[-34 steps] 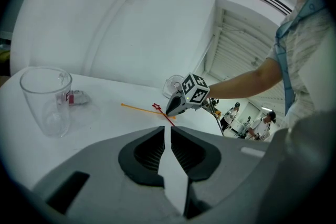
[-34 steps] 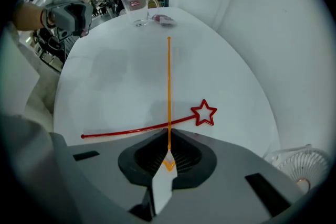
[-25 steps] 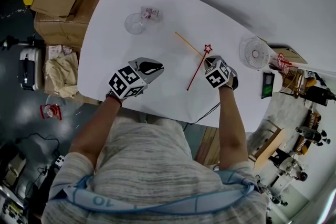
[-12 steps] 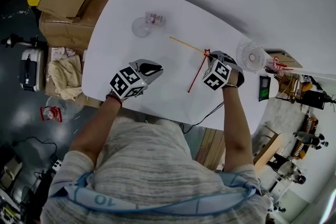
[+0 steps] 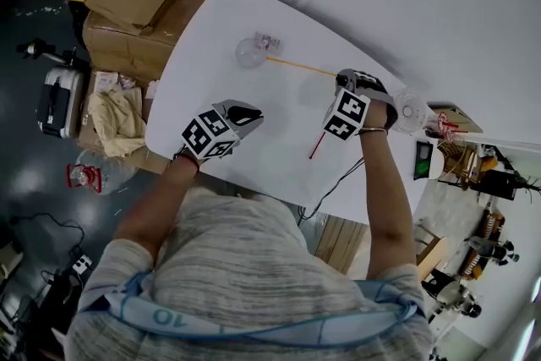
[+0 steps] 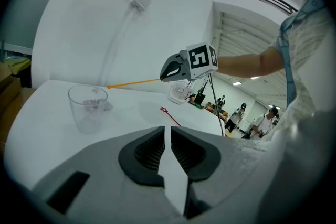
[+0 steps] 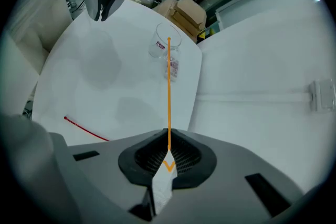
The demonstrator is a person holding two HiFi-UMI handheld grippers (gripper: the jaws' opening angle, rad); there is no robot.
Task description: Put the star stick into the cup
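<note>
A clear plastic cup (image 5: 251, 51) stands upright at the far side of the white table (image 5: 279, 123). My right gripper (image 5: 347, 80) is shut on a thin orange stick (image 5: 300, 66), which it holds off the table. The stick's free tip reaches the cup's rim (image 7: 168, 39). An orange V-shaped end shows between the pads (image 7: 181, 157). A red star stick (image 6: 169, 116) lies flat on the table below the right gripper. My left gripper (image 5: 247, 110) hovers near the table's middle, shut on nothing. The left gripper view shows the cup (image 6: 87, 107) and the right gripper (image 6: 167, 75).
A small white fan (image 5: 412, 108) stands at the table's right edge, just beyond my right hand. Cardboard boxes (image 5: 135, 13) sit on the floor to the table's left. A cable (image 5: 338, 179) hangs off the near edge.
The right gripper closed on the orange stick, lifted it and swung its tip over to the cup. The red star stick stayed on the table. The left gripper barely moved.
</note>
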